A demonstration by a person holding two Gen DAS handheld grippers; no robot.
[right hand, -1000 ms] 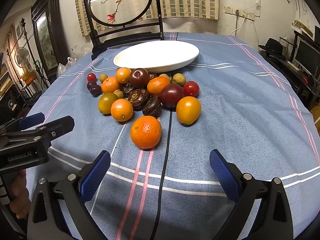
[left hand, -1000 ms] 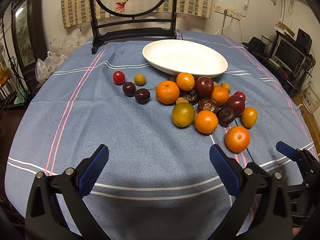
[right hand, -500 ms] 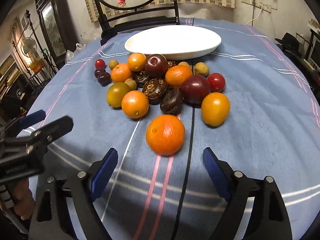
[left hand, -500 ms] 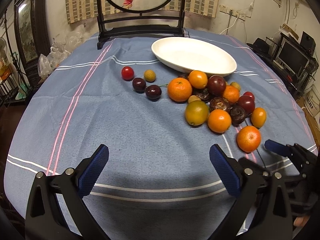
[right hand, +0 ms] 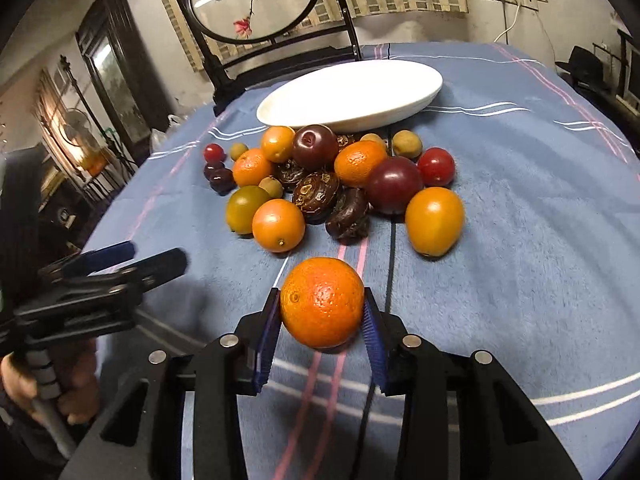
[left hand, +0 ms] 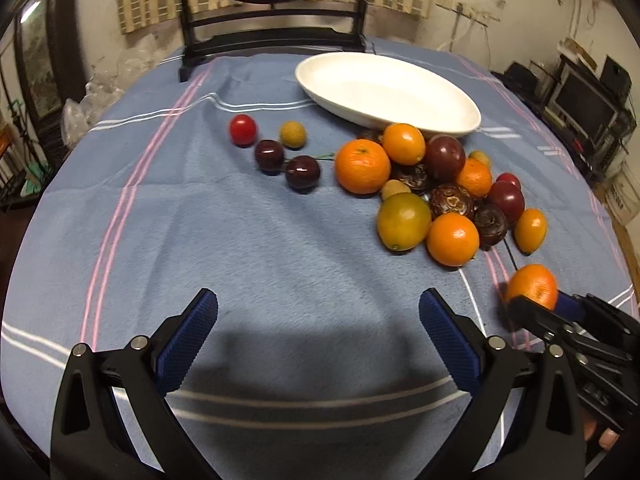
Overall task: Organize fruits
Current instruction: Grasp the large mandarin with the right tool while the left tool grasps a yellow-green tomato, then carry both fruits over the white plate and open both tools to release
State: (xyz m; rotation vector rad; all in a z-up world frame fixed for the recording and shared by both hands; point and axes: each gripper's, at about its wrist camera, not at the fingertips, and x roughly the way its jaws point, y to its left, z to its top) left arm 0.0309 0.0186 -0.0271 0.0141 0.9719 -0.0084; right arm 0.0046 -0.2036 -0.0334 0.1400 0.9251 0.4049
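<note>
While its jaws are closing, the right gripper [right hand: 322, 312] has a lone orange [right hand: 322, 301] between its blue pads [right hand: 267, 332], which lie against the fruit's two sides; the orange sits on the blue striped cloth [right hand: 520, 240] toward the near edge of the tabletop, apart from the main pile of fruit [right hand: 328, 184]. That pile, made of oranges, dark plums, red tomatoes, brown wrinkled fruits and small yellowish ones, lies at the middle of the tabletop, touching the near rim of a white oval dish [right hand: 416, 92] that stands toward the far edge. Over bare cloth by the near edge, the left gripper [left hand: 318, 336] hangs with its jaws spread wide and nothing between them. Two dark cherries [left hand: 302, 171], a red tomato [left hand: 242, 129] and a small yellow fruit [left hand: 293, 134] lie left of the pile. A hand [right hand: 76, 396] grips the left gripper's handle
</note>
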